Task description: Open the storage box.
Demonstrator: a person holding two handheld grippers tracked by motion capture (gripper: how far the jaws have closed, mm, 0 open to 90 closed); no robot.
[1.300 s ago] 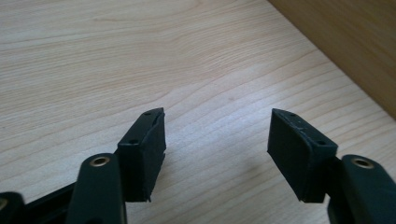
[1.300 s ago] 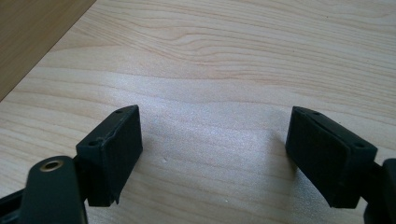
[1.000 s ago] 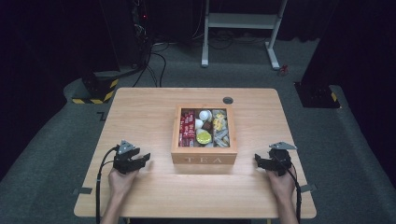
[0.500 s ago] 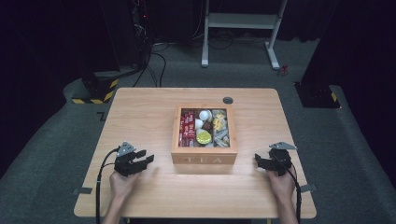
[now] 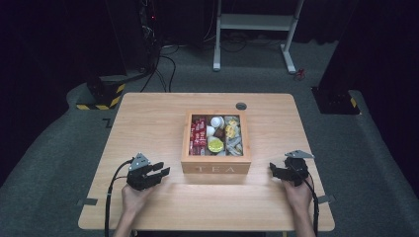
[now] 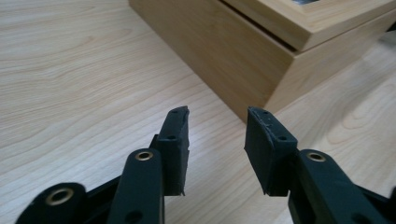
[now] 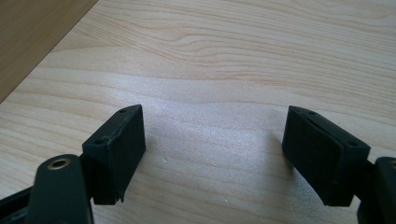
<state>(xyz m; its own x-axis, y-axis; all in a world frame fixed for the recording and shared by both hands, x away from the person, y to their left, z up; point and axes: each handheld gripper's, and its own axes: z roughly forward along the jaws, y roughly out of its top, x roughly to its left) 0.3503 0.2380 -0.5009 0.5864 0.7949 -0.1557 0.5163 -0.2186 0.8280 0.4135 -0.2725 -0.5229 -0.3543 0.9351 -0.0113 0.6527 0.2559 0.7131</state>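
The left claw [image 5: 157, 173] sits near the front-left of the wooden surface [image 5: 148, 118], held in the person's left hand [image 5: 133, 197] and angled toward the wooden box [image 5: 216, 167]; its jaws have just been closing, yet a gap remains and nothing but bare wood lies between them; in the left gripper view the left claw [image 6: 217, 135] points at the box's near corner [image 6: 261, 79], close to it but not touching; the box stands at the middle of the surface, the word TEA on its front wall, with red packets [image 5: 198, 133], a yellow round piece [image 5: 215, 145] and white capsules [image 5: 216, 122] visible inside; a small dark disc [image 5: 241, 105] lies just behind it; the right claw [image 5: 273, 170] rests just right of the box, jaws wide apart over bare wood, gripping nothing; in the right gripper view the right claw [image 7: 212, 135] shows the box's side [image 7: 32, 32] at the upper left edge.
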